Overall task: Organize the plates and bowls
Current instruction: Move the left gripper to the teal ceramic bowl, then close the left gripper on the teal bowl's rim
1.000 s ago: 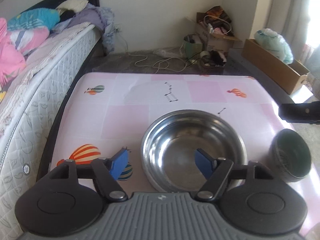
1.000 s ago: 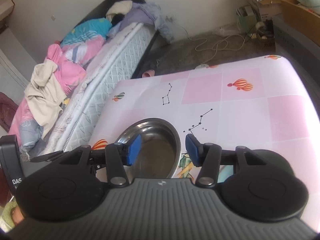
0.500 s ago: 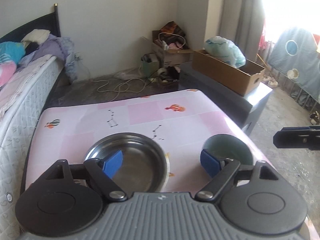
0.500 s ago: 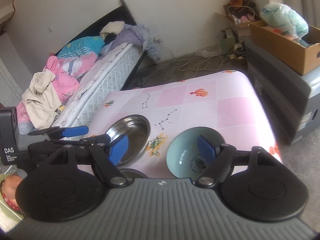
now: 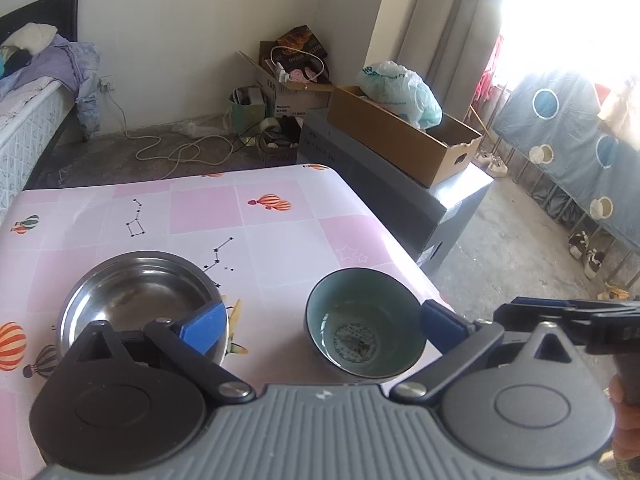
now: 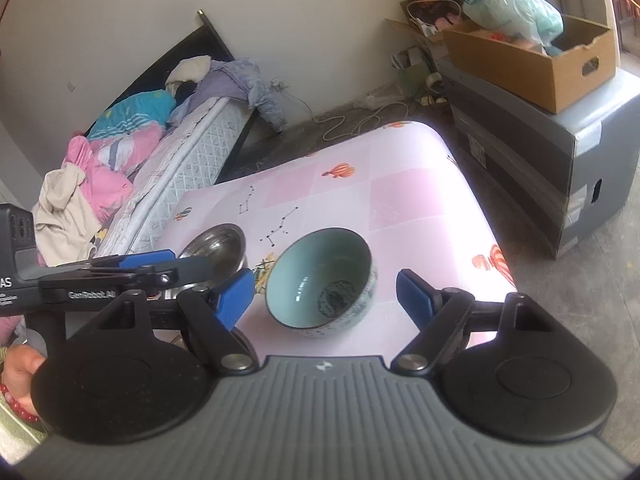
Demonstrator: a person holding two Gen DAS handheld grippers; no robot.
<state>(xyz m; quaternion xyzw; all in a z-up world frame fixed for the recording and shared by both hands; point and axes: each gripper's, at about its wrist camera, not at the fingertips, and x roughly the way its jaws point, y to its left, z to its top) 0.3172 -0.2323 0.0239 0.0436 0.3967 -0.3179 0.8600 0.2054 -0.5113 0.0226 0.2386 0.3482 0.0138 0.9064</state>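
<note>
Two tools, left tool (image 5: 320, 322) and right tool (image 6: 326, 294), both spread apart and empty, the left's jaws just widened, straddle the teal ceramic bowl (image 6: 322, 282) near the desk (image 6: 420, 200)'s right edge; a clumsy nudge could tip it off.

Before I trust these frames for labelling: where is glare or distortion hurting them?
Left wrist view: the window is blown out white, washing the curtain edge; the ceramic bowl stays sharp. Right wrist view: evenly lit, but fisheye bends the table edge and darkens the corners.
</note>
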